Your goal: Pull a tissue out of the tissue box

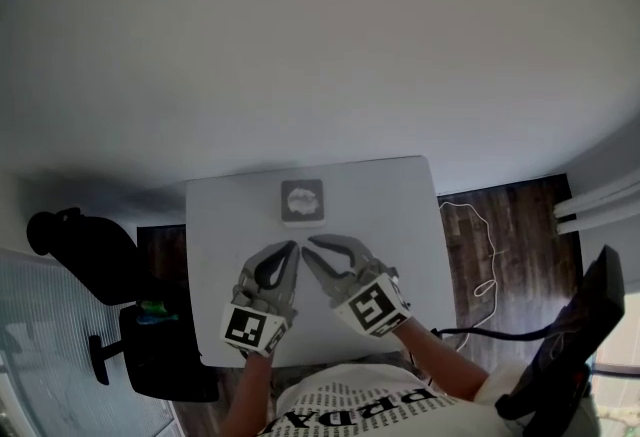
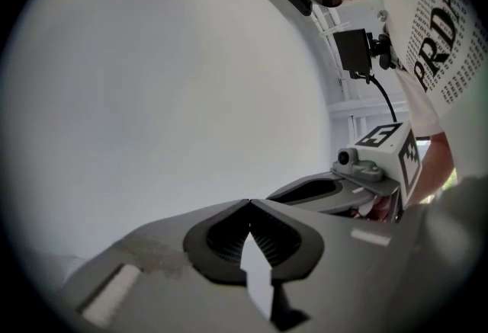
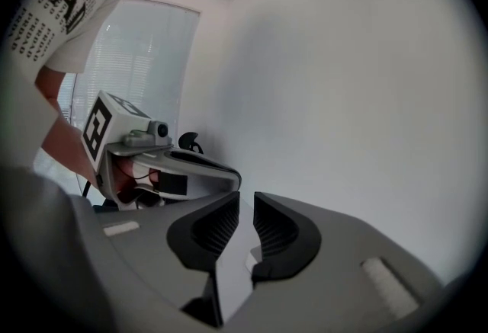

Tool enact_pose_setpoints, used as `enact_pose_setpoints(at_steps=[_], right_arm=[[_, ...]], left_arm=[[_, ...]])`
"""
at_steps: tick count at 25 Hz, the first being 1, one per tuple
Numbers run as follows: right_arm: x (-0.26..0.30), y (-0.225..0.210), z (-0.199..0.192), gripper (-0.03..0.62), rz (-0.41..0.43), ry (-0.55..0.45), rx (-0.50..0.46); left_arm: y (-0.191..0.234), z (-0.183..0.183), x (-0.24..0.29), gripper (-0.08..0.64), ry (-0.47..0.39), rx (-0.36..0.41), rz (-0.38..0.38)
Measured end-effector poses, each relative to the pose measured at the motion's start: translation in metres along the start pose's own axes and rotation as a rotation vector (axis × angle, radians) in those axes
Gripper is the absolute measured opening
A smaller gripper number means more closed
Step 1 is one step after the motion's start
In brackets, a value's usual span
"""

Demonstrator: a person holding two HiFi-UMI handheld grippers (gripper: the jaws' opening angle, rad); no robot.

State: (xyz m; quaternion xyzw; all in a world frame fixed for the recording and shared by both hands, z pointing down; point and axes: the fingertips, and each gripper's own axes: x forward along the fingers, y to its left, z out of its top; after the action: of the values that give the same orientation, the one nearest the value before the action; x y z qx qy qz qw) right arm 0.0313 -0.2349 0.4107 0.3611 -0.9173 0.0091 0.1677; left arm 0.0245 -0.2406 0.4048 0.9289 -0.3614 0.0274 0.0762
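The tissue box (image 1: 302,202), small and grey with white tissue showing at its top opening, stands at the far middle of the white table (image 1: 400,215). Both grippers hover over the table just short of the box, their tips close together. My left gripper (image 1: 293,247) is shut, its tips (image 2: 248,202) touching with nothing between them. My right gripper (image 1: 307,248) is open by a narrow gap (image 3: 246,202) and holds nothing. The box does not show in either gripper view; each shows only the wall and the other gripper beside it.
A black office chair (image 1: 85,250) stands left of the table. Cables (image 1: 482,245) lie on the dark wood floor to the right, near a black device (image 1: 570,345). A white wall rises behind the table's far edge.
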Motion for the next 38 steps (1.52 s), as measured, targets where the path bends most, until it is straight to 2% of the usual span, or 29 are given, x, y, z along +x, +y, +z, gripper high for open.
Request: enact_pose_setpoints(at_steps=[8,12,16,23,32,38], right_arm=[[0.046,-0.014,-0.041,0.087,0.009,0.155,-0.083],[0.071,-0.026,-0.068,0.11,0.023,0.221,-0.098],[0.089,-0.032,-0.091,0.13,0.043,0.267,-0.113],[0.104,-0.037,-0.131,0.129,0.057,0.369,-0.1],[0.129,-0.054,-0.172,0.129,0.04,0.473,-0.038],[0.142,-0.06,-0.189,0.129,0.061,0.521,-0.058]], left_arm=[[0.042,-0.037,-0.001,-0.008,0.054,-0.056,0.034],[0.061,-0.053,0.007,-0.008,0.028,-0.116,0.06],[0.074,-0.071,0.013,-0.006,0.032,-0.138,0.069],[0.093,-0.1,0.025,-0.006,0.041,-0.184,0.099],[0.102,-0.135,0.044,-0.006,0.078,-0.208,0.089],[0.106,-0.149,0.051,-0.006,0.083,-0.233,0.087]])
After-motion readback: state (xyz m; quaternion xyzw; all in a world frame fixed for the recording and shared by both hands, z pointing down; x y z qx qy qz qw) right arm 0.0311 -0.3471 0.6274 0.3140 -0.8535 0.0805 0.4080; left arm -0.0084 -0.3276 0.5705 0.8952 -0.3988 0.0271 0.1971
